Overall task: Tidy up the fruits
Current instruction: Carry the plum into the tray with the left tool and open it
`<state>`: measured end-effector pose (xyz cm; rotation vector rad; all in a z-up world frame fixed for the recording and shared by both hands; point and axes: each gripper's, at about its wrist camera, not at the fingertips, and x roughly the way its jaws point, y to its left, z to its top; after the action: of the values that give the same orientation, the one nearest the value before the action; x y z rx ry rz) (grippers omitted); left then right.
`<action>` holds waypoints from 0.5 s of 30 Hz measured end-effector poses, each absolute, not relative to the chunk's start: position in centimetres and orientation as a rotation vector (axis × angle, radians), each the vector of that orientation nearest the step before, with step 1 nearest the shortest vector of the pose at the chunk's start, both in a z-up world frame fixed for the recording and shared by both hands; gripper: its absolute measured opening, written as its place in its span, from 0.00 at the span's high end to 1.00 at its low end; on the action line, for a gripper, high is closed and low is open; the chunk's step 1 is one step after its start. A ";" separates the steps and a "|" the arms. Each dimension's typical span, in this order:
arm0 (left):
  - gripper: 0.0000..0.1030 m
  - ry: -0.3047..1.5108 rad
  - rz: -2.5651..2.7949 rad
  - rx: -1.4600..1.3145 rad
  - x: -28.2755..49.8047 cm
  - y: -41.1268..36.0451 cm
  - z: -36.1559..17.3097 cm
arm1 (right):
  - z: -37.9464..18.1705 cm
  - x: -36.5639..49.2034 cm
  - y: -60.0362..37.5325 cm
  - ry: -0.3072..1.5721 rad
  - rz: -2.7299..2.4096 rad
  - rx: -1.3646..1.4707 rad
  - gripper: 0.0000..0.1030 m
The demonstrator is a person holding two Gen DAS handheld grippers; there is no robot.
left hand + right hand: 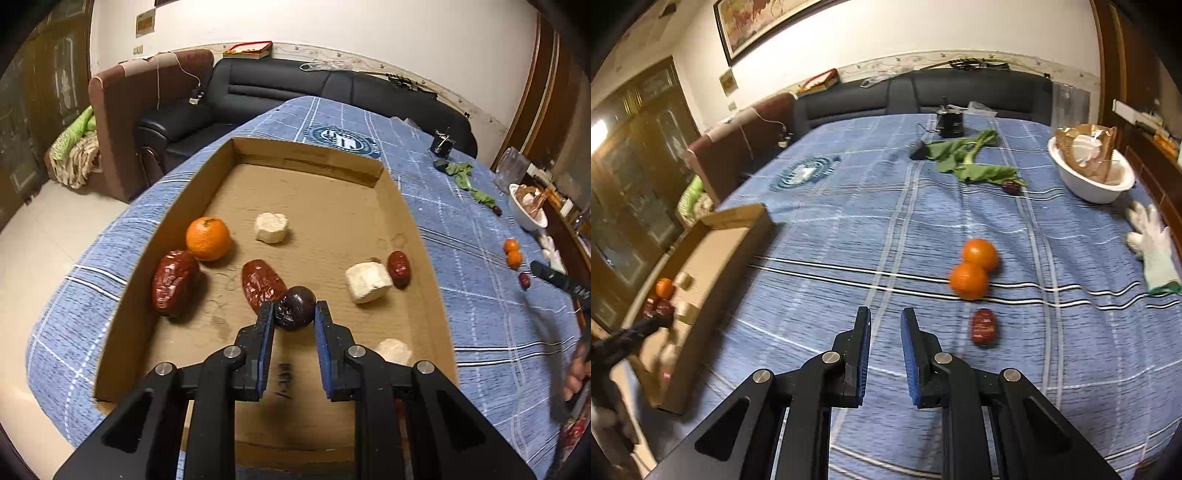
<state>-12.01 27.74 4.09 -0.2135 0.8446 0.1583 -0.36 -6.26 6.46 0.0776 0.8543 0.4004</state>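
In the left wrist view my left gripper (294, 308) is over the cardboard box (207, 184). Its jaws stand around a dark date (295, 307); contact on the right pad is unclear. In the box lie an orange (208, 238), red dates (173, 282) (261, 282) (399, 268) and pale chunks (271, 228) (368, 282). In the right wrist view my right gripper (885, 314) is open and empty above the blue cloth, left of two oranges (969, 280) (979, 254) and a red date (983, 326).
On the blue checked cloth (849, 240) lie green leaves (971, 158), a dark date (1012, 187), a white bowl (1089, 184) with a brown bag, a white glove (1154, 243) and a black device (950, 123). A black sofa (258, 96) stands behind the table.
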 end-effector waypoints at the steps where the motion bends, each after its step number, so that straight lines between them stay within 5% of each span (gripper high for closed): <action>1: 0.79 0.845 0.163 -0.210 -12.1 27.9 4.1 | 6.6 -0.4 -6.4 0.859 0.418 0.109 0.82; 11: 0.78 0.856 0.183 -0.218 -12.1 28.9 3.5 | 8.1 -0.6 -6.6 0.860 0.436 0.192 0.81; 15: 0.56 0.855 0.187 -0.249 -12.5 29.5 3.5 | 5.8 0.9 -7.5 0.906 0.244 0.013 0.80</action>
<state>-12.49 29.49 3.53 -0.2489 0.8551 0.1873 0.89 -7.47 5.76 0.0127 0.9062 0.2445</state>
